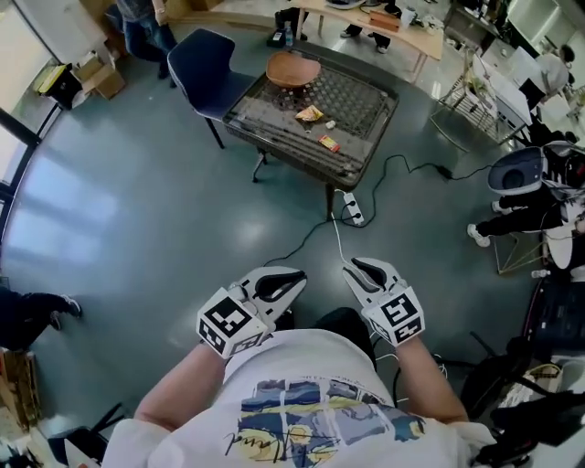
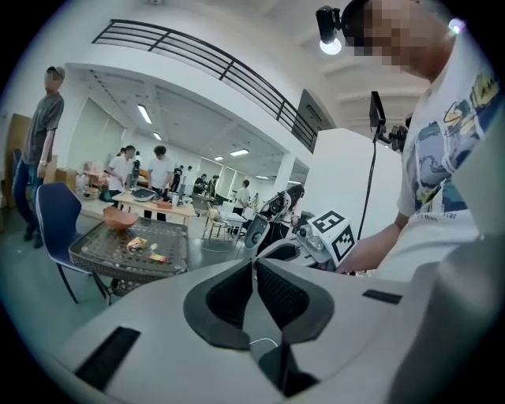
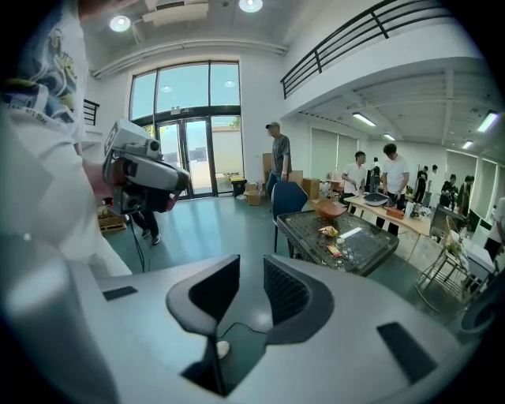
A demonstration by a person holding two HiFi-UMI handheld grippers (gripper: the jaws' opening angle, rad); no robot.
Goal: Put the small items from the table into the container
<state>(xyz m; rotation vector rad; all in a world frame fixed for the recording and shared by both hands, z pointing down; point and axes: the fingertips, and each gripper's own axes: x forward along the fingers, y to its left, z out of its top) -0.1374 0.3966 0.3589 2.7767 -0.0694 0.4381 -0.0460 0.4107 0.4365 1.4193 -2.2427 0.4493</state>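
A dark mesh table stands far ahead on the floor. On it sit a brown bowl, a yellow packet, a small white item and a red packet. Both grippers are held close to the person's body, well short of the table. My left gripper is shut, its tips touching with nothing between them. My right gripper is open with an empty gap between the jaws. The right gripper view shows the bowl and yellow packet.
A blue chair stands at the table's left. A white power strip and its cables lie on the floor between me and the table. A wire rack and equipment crowd the right side. Several people stand by a wooden table beyond.
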